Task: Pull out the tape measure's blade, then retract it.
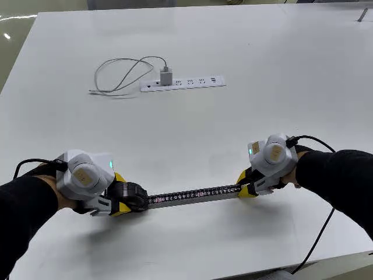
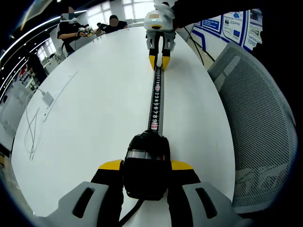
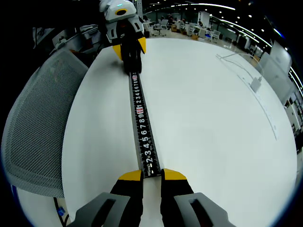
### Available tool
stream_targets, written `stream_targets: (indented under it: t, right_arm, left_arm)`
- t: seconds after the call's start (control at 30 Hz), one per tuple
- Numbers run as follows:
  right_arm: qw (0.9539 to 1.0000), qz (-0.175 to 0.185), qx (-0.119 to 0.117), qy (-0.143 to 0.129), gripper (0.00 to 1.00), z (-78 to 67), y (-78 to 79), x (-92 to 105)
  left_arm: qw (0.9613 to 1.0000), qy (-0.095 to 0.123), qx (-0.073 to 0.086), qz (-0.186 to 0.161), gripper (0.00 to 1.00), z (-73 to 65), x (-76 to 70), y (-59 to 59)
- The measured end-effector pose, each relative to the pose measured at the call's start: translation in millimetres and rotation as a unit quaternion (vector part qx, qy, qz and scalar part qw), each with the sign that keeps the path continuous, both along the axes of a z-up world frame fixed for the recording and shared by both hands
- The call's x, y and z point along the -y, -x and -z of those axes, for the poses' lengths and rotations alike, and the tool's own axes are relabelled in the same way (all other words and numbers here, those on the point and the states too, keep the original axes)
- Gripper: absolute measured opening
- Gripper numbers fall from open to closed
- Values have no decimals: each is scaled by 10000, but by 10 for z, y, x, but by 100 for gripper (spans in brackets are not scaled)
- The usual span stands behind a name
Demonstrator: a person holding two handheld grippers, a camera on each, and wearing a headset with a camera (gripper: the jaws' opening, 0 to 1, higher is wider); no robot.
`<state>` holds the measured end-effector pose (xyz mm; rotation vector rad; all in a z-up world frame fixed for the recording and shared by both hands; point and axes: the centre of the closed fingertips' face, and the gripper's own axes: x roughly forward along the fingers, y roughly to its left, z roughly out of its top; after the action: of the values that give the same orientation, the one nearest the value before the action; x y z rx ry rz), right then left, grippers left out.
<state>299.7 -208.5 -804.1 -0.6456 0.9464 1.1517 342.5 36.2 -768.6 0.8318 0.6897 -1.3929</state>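
Note:
A black tape measure case (image 1: 135, 196) sits between the jaws of my left gripper (image 1: 119, 198), which is shut on it; the same case (image 2: 147, 163) lies low in the left gripper view. Its blade (image 1: 195, 195) stretches rightward just above the white table, numbers showing. My right gripper (image 1: 245, 189) is shut on the blade's end. In the right gripper view the blade (image 3: 143, 135) runs from my right gripper (image 3: 151, 177) away to the case (image 3: 130, 59) held by the left gripper. The blade (image 2: 156, 99) leads to the right gripper (image 2: 158, 60) in the left gripper view.
A white power strip (image 1: 183, 83) with a plugged charger (image 1: 166, 76) and a looped grey cable (image 1: 119, 73) lies at the table's middle far side. A grey mesh chair (image 2: 255, 118) stands beside the table edge. People sit at the far end (image 2: 71, 26).

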Motion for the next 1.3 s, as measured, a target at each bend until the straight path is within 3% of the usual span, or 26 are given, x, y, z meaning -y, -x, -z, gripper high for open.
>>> stream_targets:
  t: [0.8,1.1,1.3]
  right_arm:
    - [9999,74,1,-85,9,-4,13,50]
    - [10000,-50,-70,-3,10,4,8,47]
    - [9993,-304,-73,216,11,3,20,38]
  left_arm:
    - [10000,5,-10,-18,30,-1,-8,8]
    - [9999,102,-1,-27,31,-8,-1,13]
    - [9999,78,-53,-99,31,-7,-4,3]
